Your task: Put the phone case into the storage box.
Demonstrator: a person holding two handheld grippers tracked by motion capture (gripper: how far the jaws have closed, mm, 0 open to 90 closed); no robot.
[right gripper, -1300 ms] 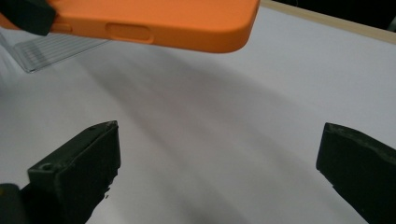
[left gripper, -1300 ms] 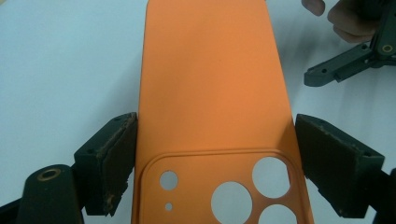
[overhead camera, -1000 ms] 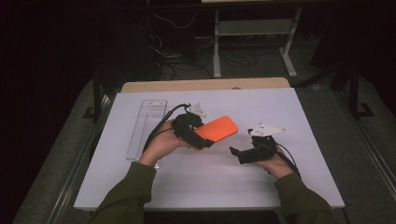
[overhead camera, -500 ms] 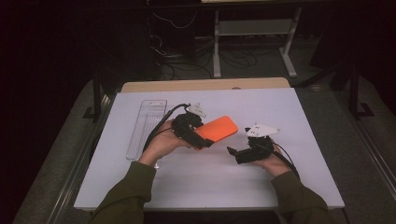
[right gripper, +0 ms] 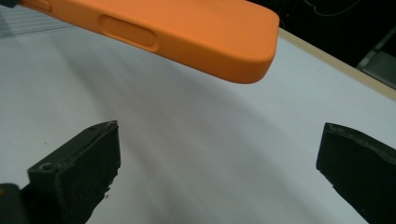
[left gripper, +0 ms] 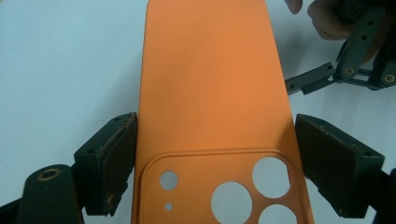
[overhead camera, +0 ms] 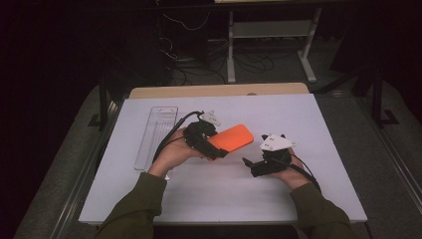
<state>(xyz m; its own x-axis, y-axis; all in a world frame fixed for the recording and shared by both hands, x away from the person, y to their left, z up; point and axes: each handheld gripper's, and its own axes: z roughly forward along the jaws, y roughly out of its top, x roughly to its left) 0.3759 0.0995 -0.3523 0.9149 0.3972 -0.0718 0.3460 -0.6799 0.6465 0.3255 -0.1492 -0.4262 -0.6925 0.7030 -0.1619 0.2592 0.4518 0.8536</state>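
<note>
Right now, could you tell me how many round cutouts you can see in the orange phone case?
5 in the orange phone case, all within its raised camera panel in the left gripper view: three large at the lower right, two small at the lower left. More may be hidden below the frame's edge.

Between the earlier pictures and now I find almost no change. My right gripper may sit a trace closer to the case than it did a second ago, but the shift is too slight to be sure of. Since half a second ago I can make out no difference at all, in either hand or on the table.
</note>
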